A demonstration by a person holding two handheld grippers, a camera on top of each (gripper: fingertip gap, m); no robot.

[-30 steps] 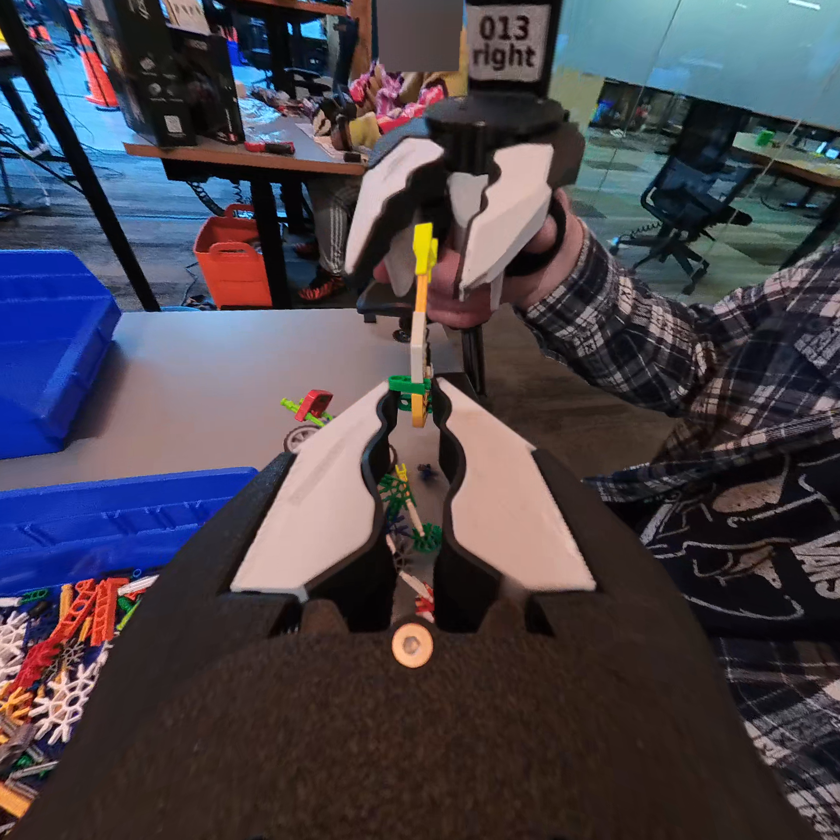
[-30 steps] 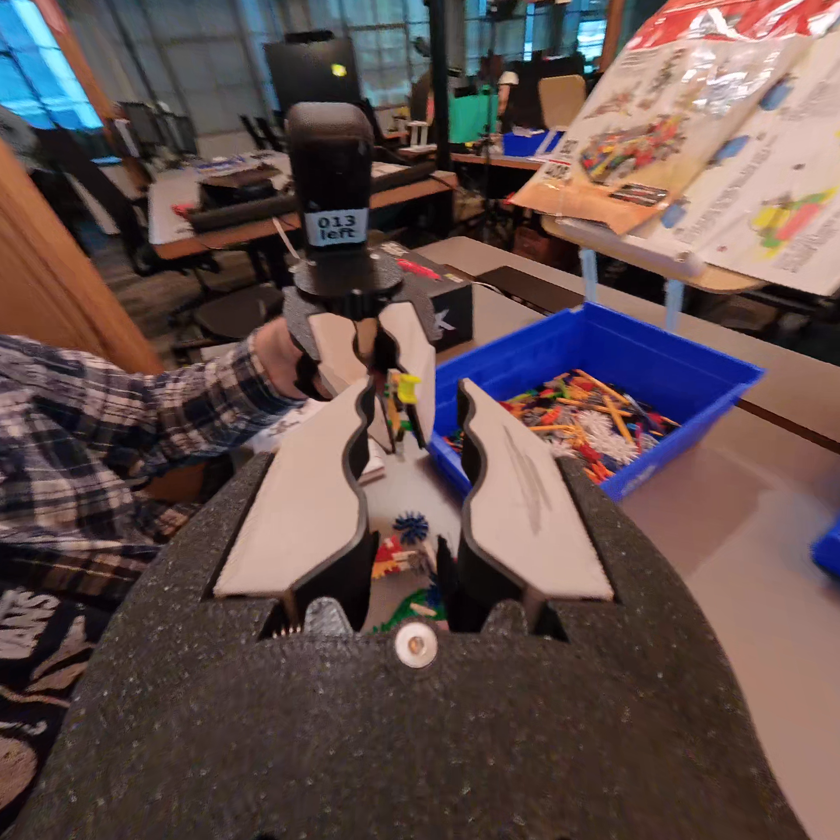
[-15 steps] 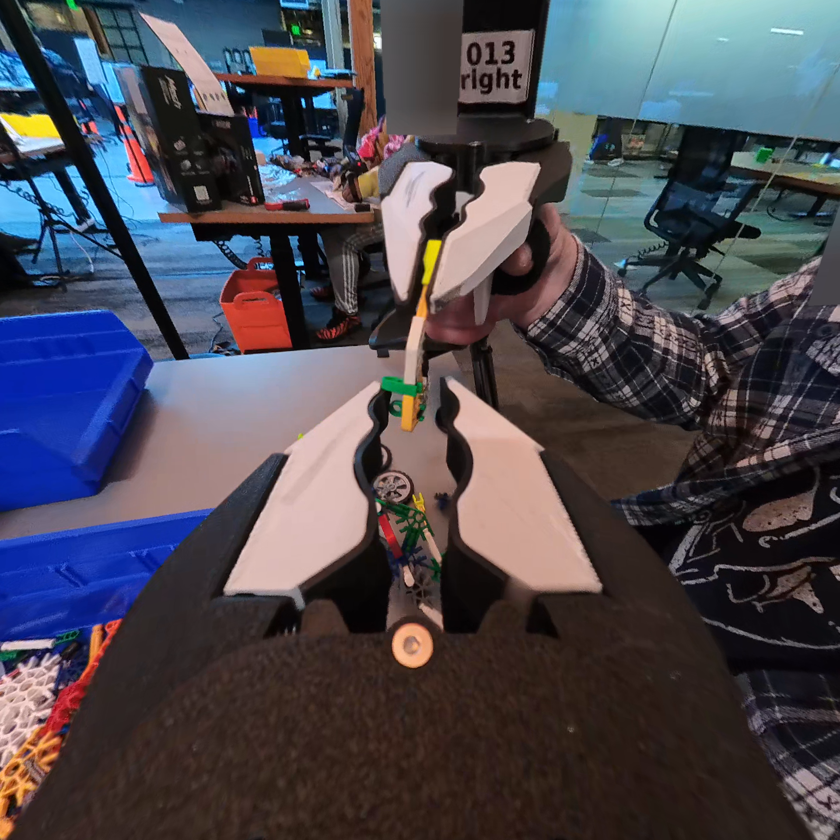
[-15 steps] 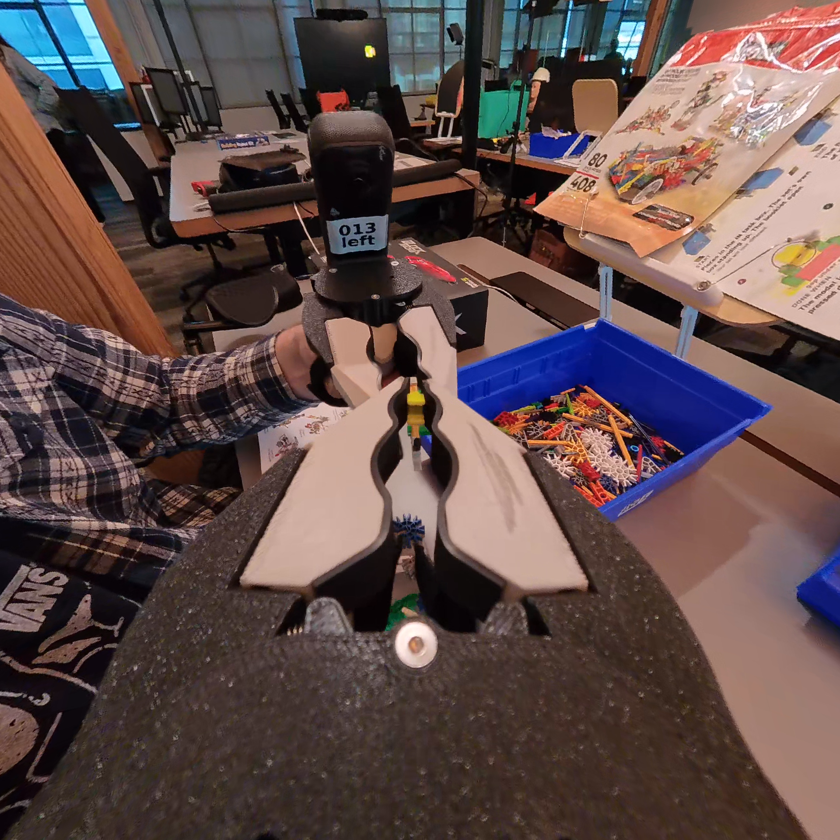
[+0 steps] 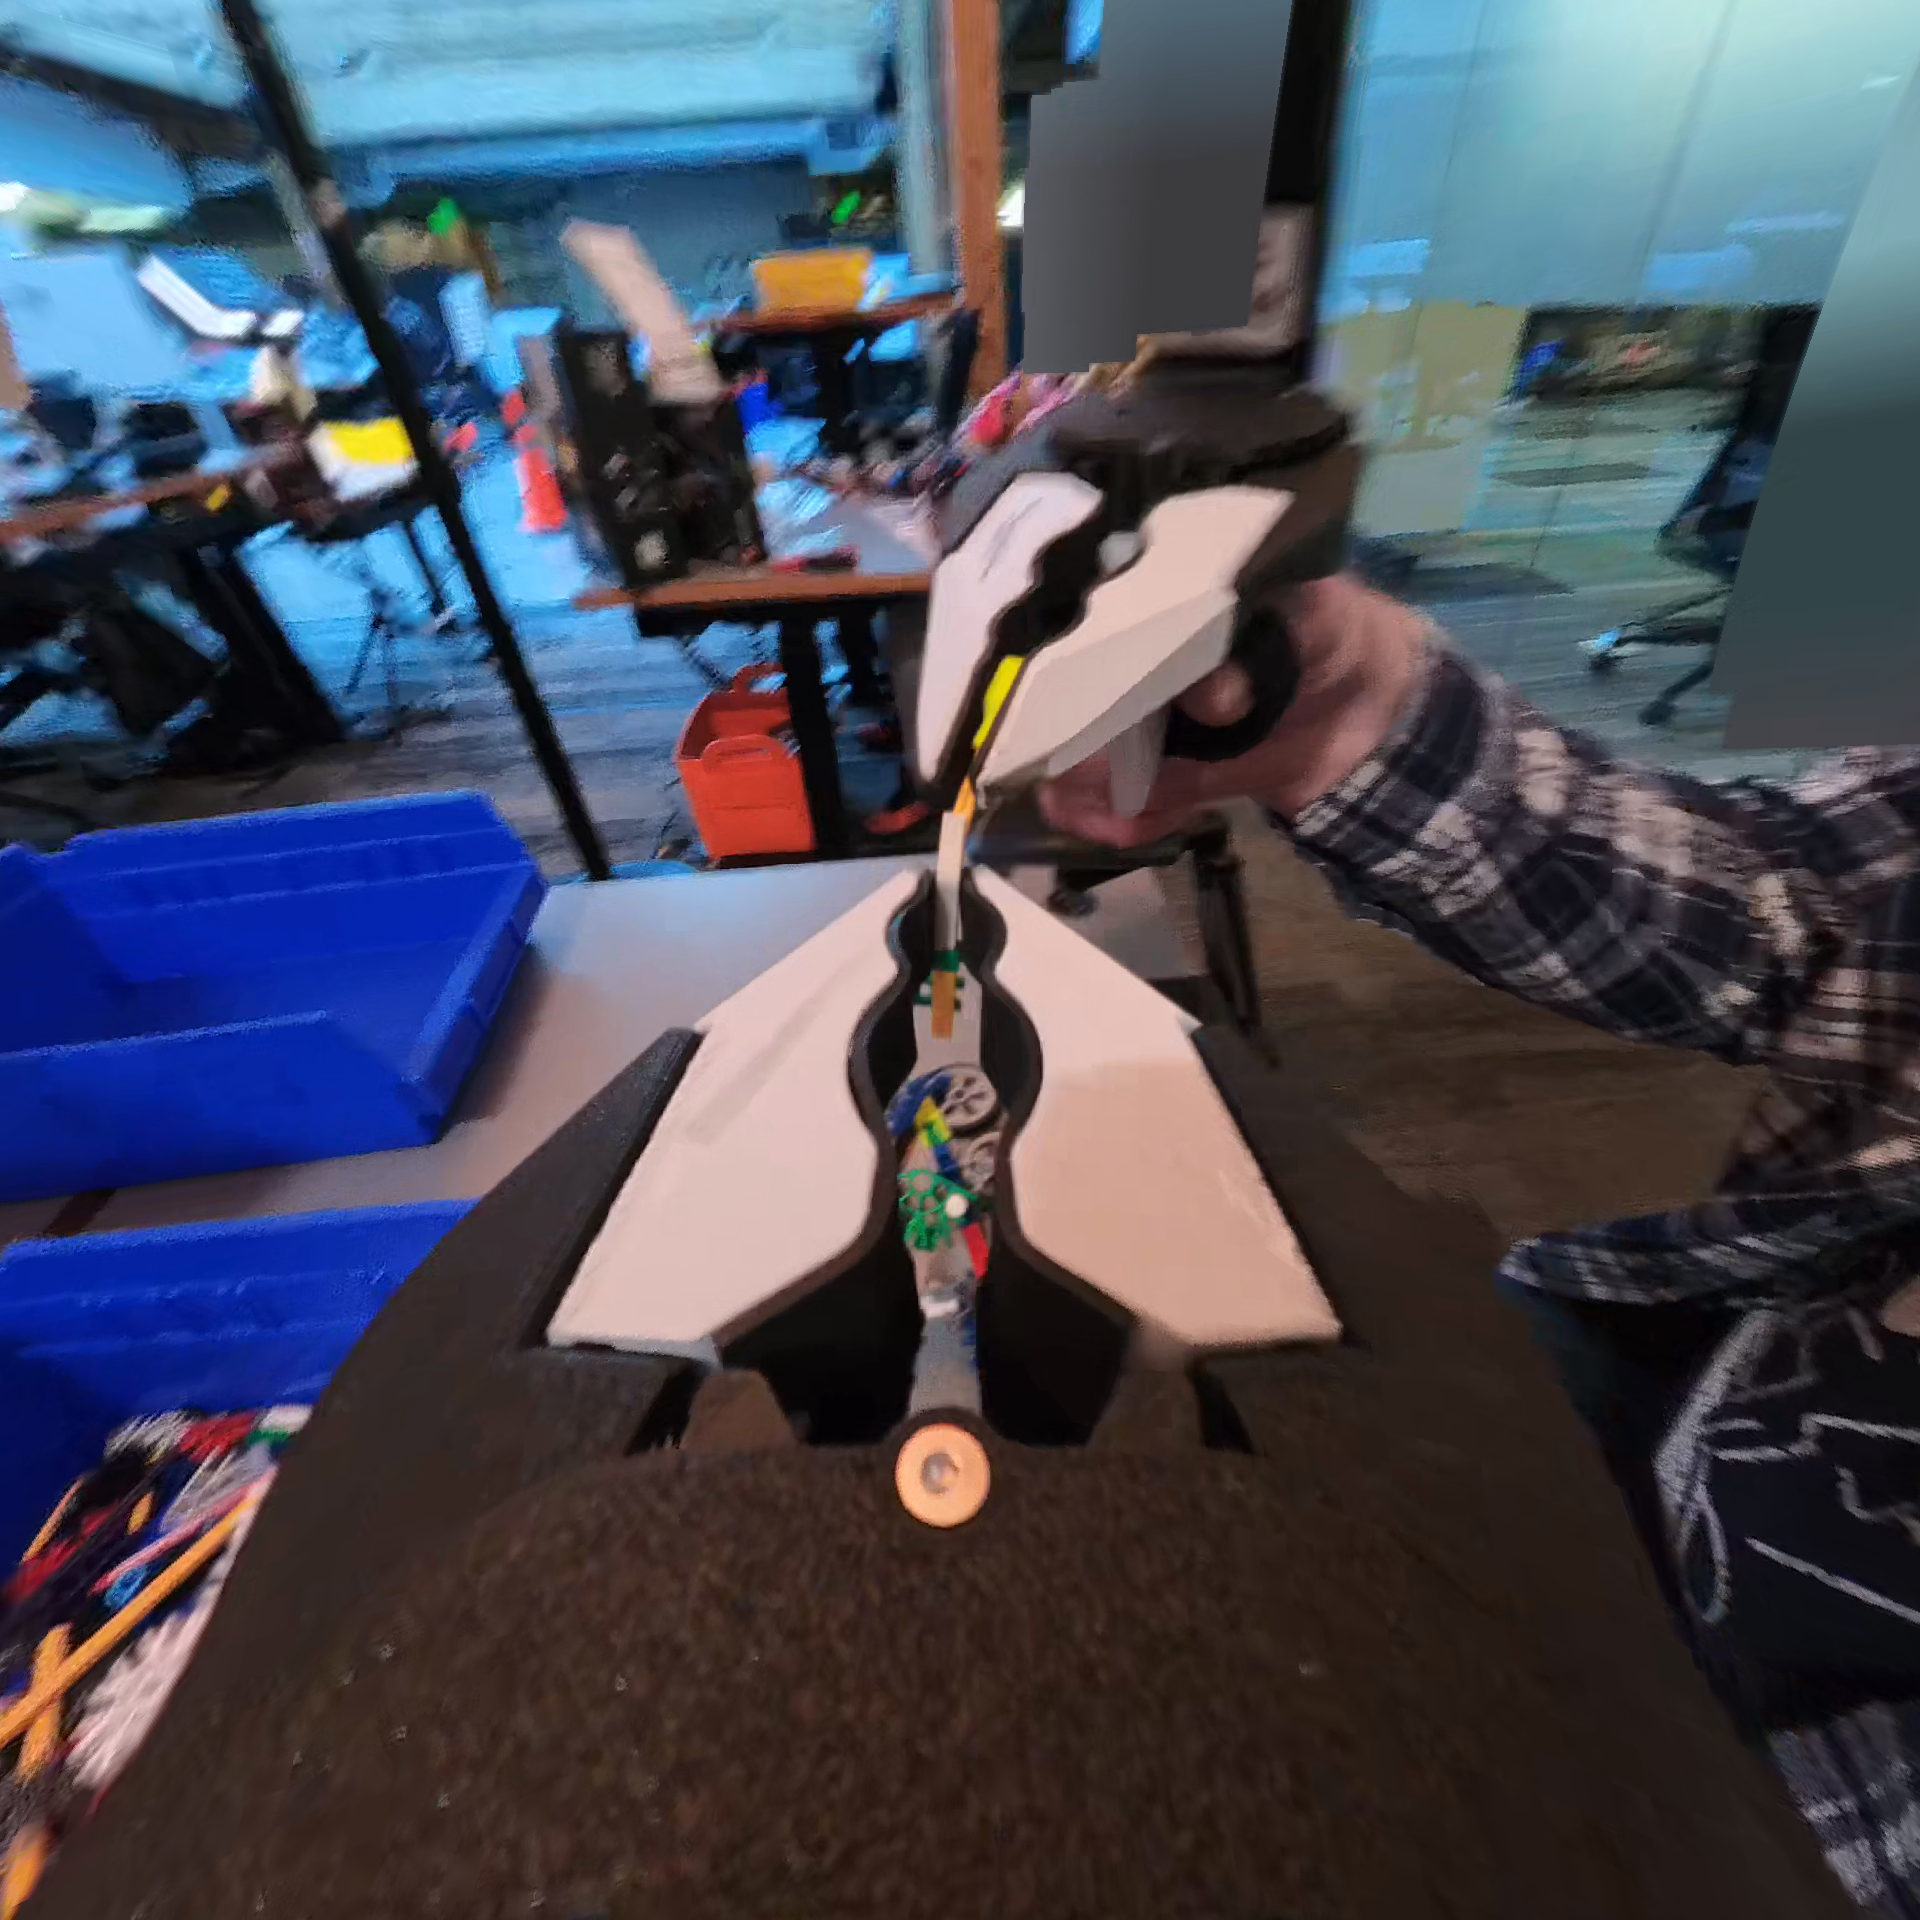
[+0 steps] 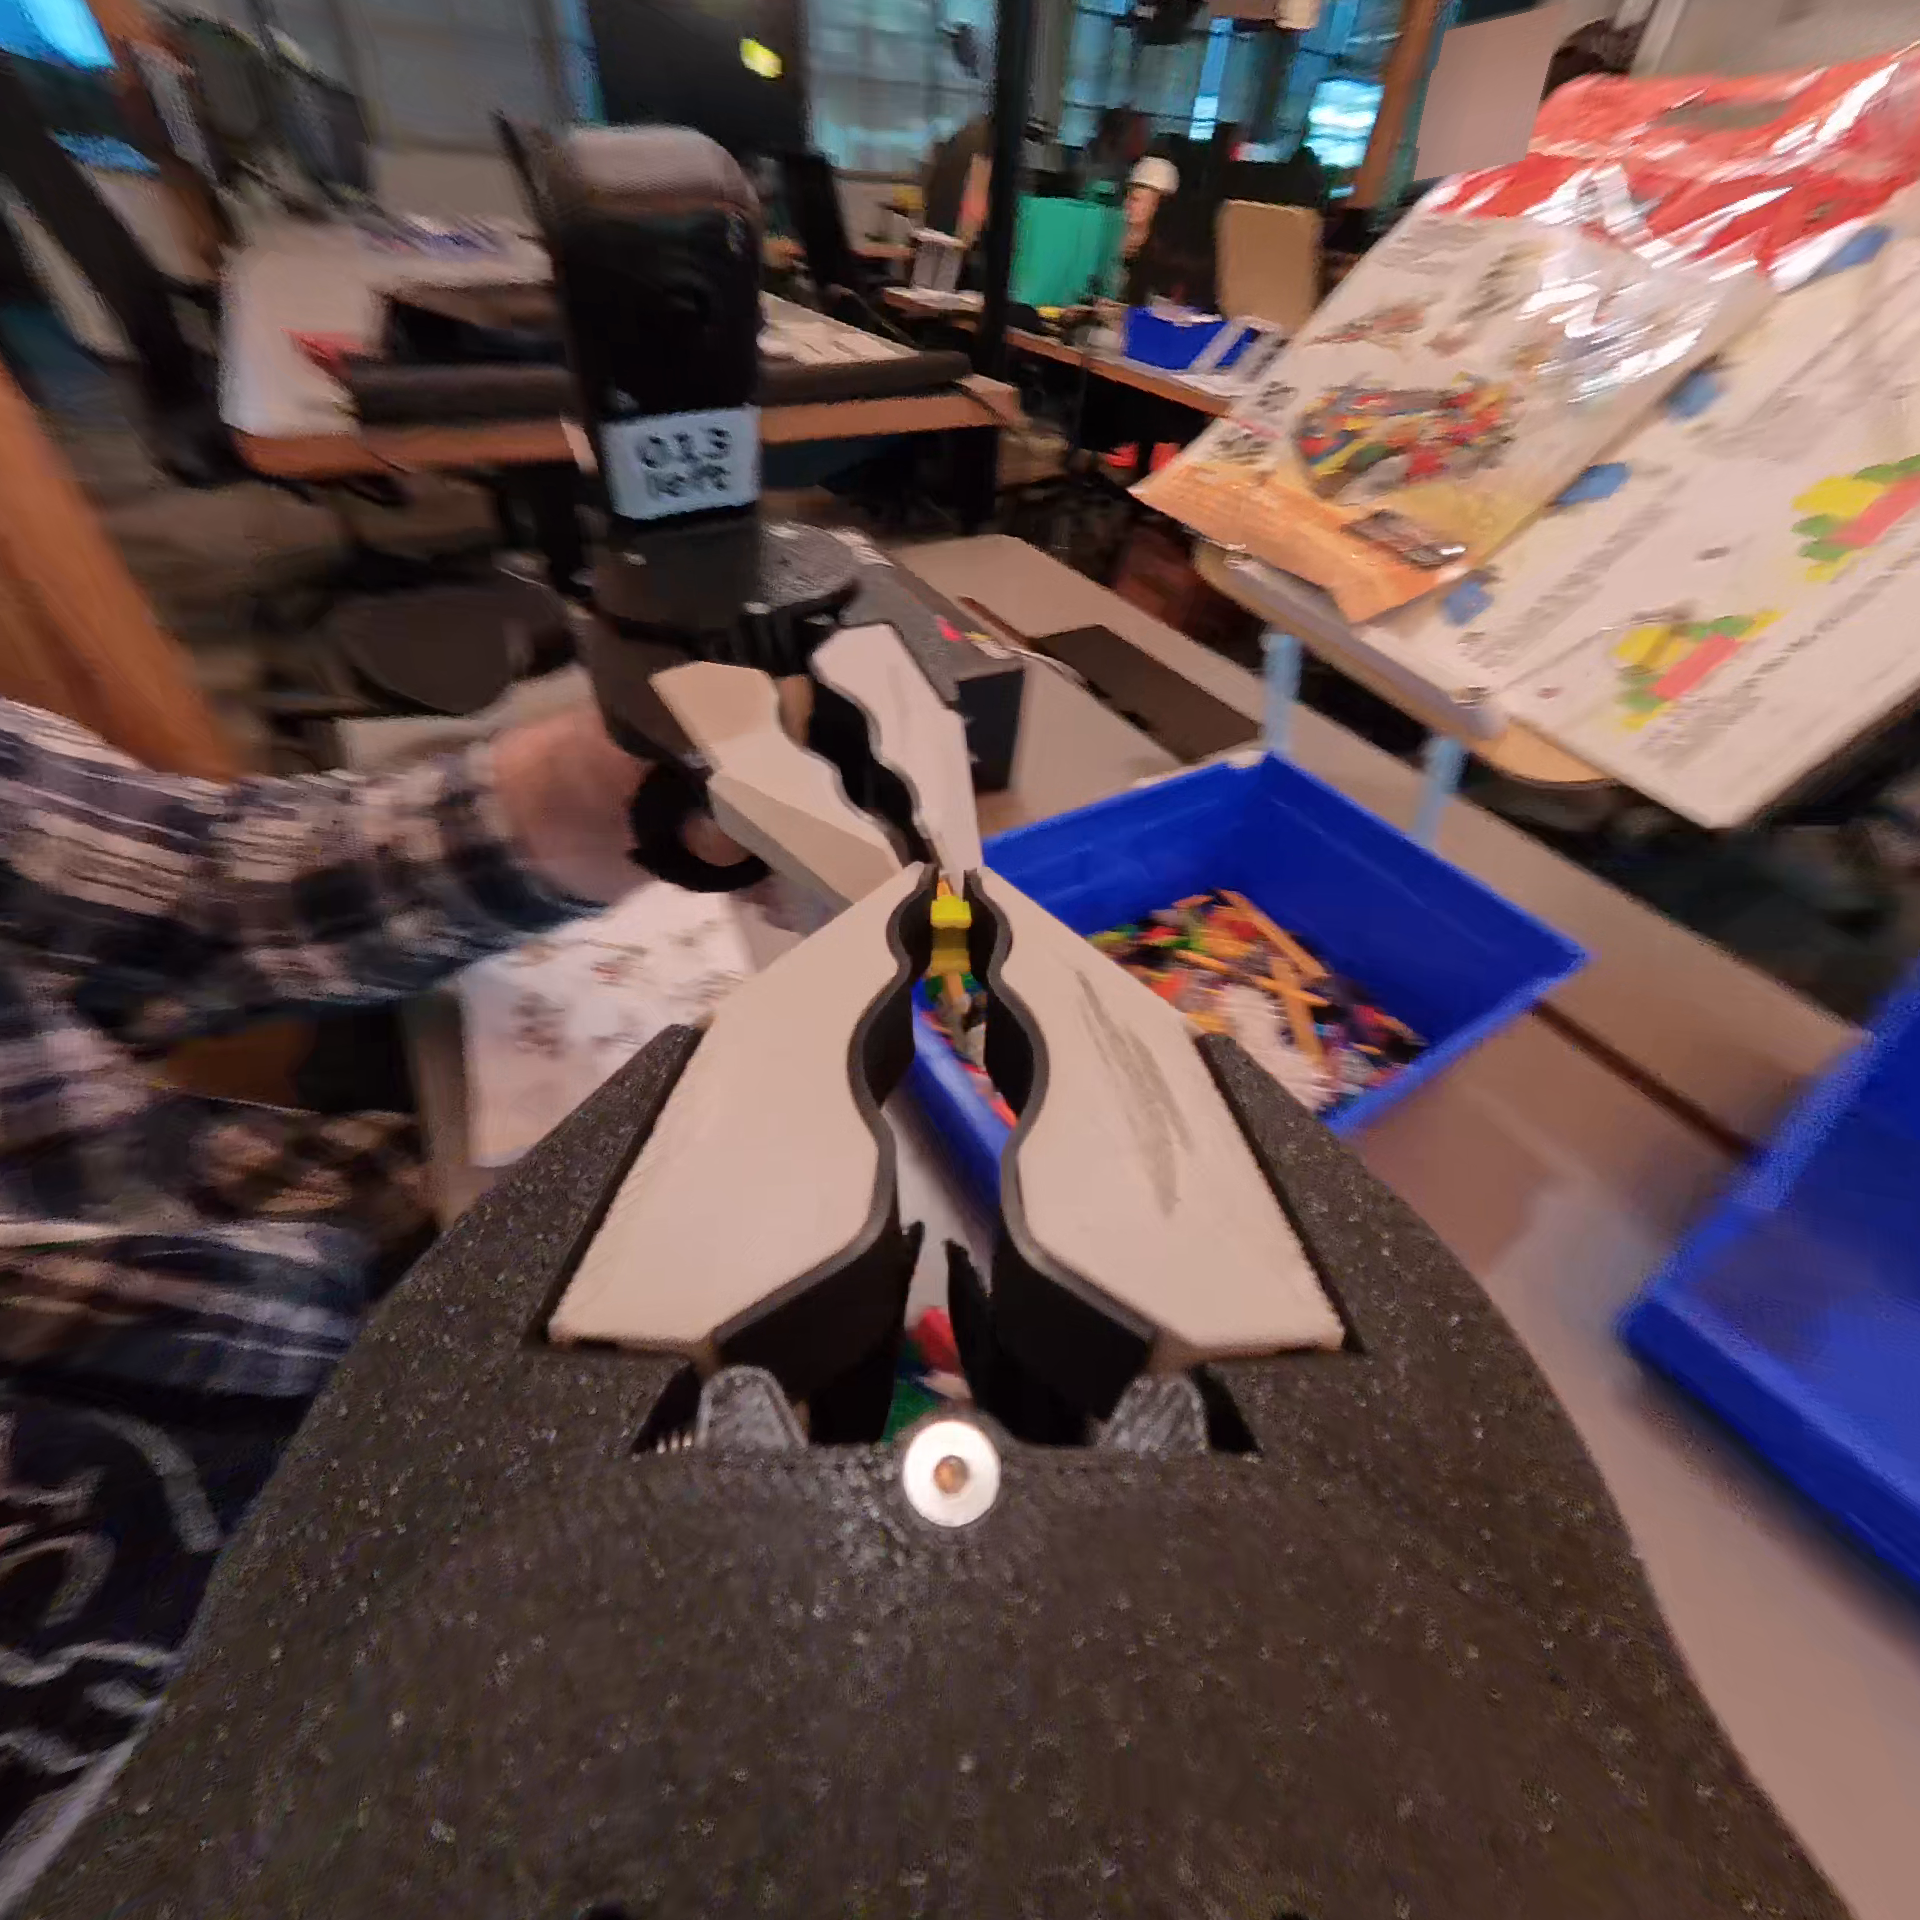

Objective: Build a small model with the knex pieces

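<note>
Yellow-tipped rod piece (image 5: 951, 868) spans both tongs — left tongs (image 5: 943, 883) clenched on its white end, right tongs (image 6: 948, 883) on its yellow — above the desk (image 5: 644, 966).

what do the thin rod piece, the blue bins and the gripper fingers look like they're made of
Thin rod piece: looks like moulded plastic, in solid white, orange and yellow sections, held by the left gripper and right gripper.
Blue bins: probably rigid plastic, uniform colour with ribbed walls.
Fingers: smooth matte pale faces with black edging, likely plastic; blur leaves this open.
</note>
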